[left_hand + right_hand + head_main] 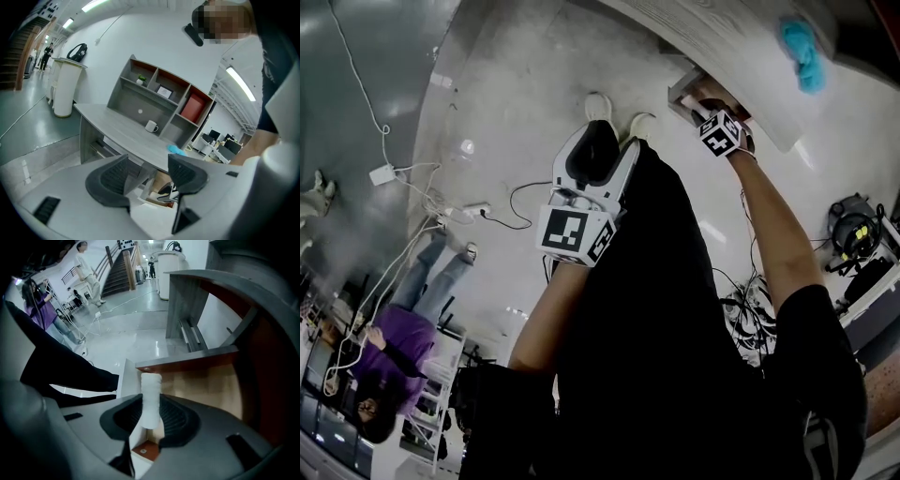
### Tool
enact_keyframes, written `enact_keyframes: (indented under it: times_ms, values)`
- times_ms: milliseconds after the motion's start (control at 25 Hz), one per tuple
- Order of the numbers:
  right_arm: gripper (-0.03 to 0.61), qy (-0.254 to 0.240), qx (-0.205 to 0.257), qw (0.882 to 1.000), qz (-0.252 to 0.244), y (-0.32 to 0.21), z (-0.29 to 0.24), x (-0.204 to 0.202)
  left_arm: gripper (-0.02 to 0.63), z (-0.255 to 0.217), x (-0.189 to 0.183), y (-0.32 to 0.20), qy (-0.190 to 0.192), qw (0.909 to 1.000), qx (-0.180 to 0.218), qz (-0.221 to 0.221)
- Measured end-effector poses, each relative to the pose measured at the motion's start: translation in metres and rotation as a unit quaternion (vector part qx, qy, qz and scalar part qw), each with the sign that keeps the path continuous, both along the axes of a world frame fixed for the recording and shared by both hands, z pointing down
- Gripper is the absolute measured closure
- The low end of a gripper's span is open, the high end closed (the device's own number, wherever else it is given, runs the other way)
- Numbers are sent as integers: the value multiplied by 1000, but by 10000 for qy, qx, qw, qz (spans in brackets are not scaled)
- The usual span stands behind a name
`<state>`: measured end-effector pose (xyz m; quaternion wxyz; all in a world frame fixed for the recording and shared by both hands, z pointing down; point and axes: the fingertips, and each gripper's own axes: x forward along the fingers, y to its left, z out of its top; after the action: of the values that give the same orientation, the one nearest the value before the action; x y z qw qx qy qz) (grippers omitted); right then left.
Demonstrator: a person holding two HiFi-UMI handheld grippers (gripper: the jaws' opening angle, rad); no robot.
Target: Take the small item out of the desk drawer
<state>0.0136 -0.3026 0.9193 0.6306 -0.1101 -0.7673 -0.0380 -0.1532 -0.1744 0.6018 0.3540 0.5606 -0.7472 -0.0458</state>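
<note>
left gripper [147, 180]: jaws apart, nothing between them, held close to the body
right gripper [150, 417]: jaws clamped on white roll [151, 397], aimed steeply down
left arm [546, 323]: bent, forearm bare
right arm [773, 234]: stretched forward, black short sleeve

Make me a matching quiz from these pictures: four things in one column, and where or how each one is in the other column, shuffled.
1. white roll
2. mug
3. blue cloth
4. left gripper

A. jaws apart, nothing between them
B. on the desk top, by the shelves
C. clamped in the right gripper
D. at the desk's edge

Pairs: 1-C, 2-B, 3-D, 4-A
</note>
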Motion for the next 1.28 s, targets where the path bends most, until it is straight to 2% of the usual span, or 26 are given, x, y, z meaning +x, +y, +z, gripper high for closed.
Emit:
enact_keyframes:
  times_ms: [240,480,640,800,1040,1280]
  values:
    - [468,-102,3,9996,266,3,-33,3,371,-20,-17,4,-128,9999,53,-28]
    - [468,-402,86,9975,579,-2,-76,-6,371,-52,-31,-5,-350,9989,258,177]
    - [468,-514,311,9961,639,-2,-106,-10,371,-70,-37,-9,-364,9975,377,469]
    - [468,-680,402,9913,1053,-2,-143,-11,371,-94,-41,-17,-425,9943,496,840]
    - [468,-1048,601,9792,1633,-1,-205,-10,371,-129,-41,-32,-497,9871,729,1337]
    - [468,-1599,573,9565,2373,5,-259,-8,371,-153,-32,-50,-547,9762,962,1863]
